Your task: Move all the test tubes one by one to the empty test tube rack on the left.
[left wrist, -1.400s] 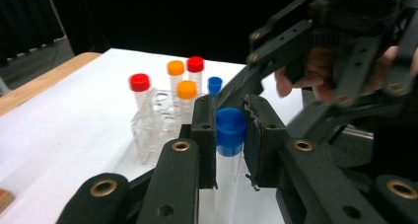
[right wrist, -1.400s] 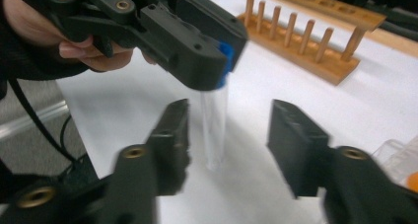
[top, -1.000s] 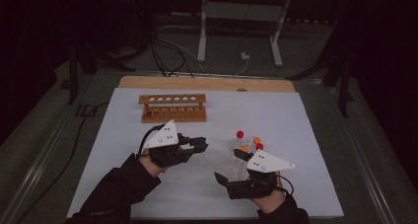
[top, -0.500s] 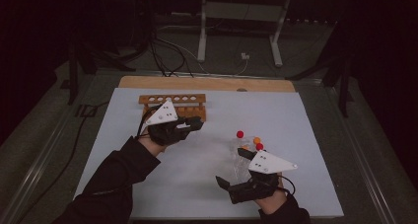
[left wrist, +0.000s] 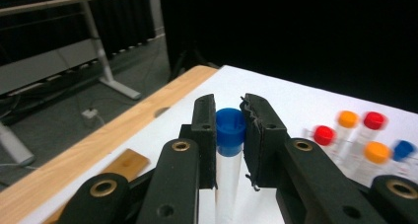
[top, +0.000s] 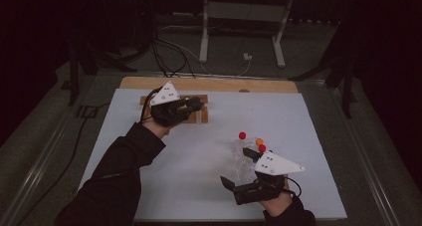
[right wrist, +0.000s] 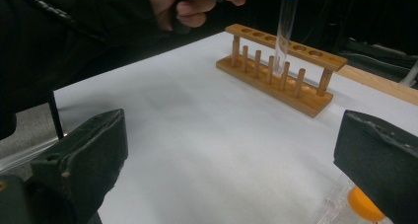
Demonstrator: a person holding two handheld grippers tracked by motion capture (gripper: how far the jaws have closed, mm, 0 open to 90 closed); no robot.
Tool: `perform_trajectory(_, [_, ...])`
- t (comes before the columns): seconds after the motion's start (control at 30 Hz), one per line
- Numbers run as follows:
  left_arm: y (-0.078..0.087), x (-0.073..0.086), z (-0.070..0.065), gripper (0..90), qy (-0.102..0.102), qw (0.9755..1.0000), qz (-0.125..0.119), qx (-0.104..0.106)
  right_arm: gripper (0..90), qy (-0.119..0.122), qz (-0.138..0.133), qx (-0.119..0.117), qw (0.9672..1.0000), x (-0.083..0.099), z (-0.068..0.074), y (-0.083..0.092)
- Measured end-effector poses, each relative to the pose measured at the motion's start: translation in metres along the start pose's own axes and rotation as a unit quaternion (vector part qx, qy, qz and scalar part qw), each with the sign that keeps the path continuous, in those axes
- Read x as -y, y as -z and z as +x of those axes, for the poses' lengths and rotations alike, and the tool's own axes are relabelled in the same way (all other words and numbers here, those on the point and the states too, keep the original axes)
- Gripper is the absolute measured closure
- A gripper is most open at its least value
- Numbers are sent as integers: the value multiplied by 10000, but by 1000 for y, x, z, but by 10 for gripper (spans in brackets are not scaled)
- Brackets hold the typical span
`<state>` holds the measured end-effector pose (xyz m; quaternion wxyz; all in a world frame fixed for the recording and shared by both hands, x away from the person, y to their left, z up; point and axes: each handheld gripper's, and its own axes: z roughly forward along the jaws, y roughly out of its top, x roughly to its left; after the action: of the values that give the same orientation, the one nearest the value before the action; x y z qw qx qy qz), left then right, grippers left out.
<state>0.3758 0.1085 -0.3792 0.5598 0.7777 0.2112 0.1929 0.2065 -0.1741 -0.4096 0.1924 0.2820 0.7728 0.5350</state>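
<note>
Rack (right wrist: 281, 76) empty, left fingers (left wrist: 230, 130) clamping blue-capped tube (left wrist: 230, 150) above it, right fingers (right wrist: 236, 165) wide

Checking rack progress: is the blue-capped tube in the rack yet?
Not yet: the left tool holds the blue-capped tube above the rack.

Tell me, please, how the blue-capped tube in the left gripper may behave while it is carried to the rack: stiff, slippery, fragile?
The blue-capped tube looks clear, thin and empty: probably rigid and light. Its smooth wall might slip in the left gripper, which grips just below the cap. Hanging above the wooden rack, it may crack if knocked.
</note>
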Motion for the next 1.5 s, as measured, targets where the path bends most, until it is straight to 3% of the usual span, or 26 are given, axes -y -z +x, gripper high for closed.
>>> perform_trajectory(0.13, [-5,-2,7,777,31,10000,36,-85,0,11,-2,-10,10000,-1,0,1])
perform_trajectory(0.17, [-7,-3,13,777,124,9998,19,-129,0,-35,-1,-37,10000,-1,0,1])
perform_trajectory(0.43, [-17,-5,29,777,137,9992,47,-373,0,-62,-69,-30,10000,-3,0,5])
perform_trajectory(0.7, [-27,-10,53,777,343,9963,-39,-785,0,-19,-89,-49,9999,-4,1,6])
perform_trajectory(0.93, [-38,-11,63,777,324,9940,-112,-1037,0,-30,-94,-62,9999,-4,0,7])
perform_trajectory(1.0, [-43,-10,65,777,256,9933,-61,-1124,0,-53,-101,-64,9999,-4,-1,7])
perform_trajectory(1.33, [-66,13,80,776,486,9893,78,-1374,0,-53,-91,-103,9999,-4,0,7])
perform_trajectory(1.5, [-75,25,80,776,715,9889,93,-1299,0,-88,-99,-113,9998,-3,-2,7])
